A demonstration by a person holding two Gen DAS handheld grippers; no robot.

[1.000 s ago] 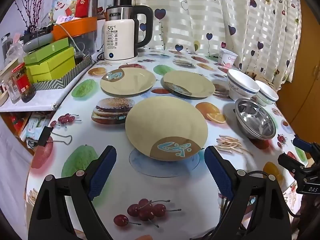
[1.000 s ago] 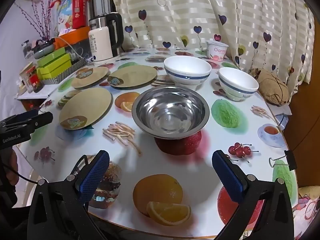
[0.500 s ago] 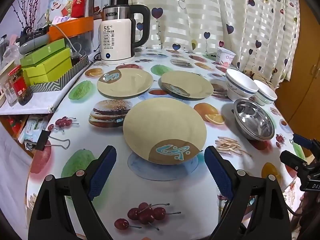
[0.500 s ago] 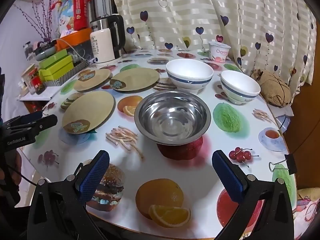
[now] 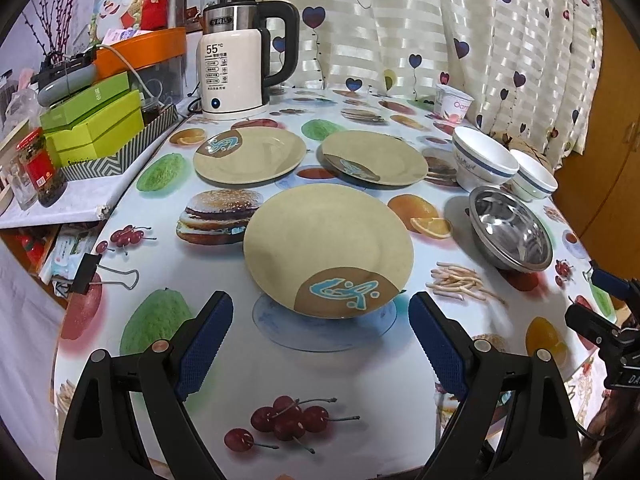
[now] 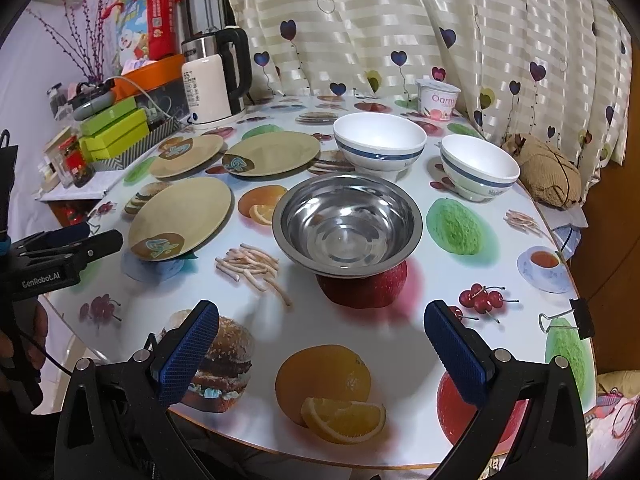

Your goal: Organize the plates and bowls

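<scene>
Tongs of the left hand (image 5: 320,332) are held wide open and empty at the lower middle of the left wrist view, levelled low over the counter (image 5: 304,368), with the nearest beige plate (image 5: 328,248) lying flat just beyond the blue pads. Right tongs (image 6: 320,344) are likewise spread wide, gripping nothing, aimed at the steel bowl (image 6: 347,229) at frame centre; two white bowls (image 6: 379,142) are seen behind it.
</scene>
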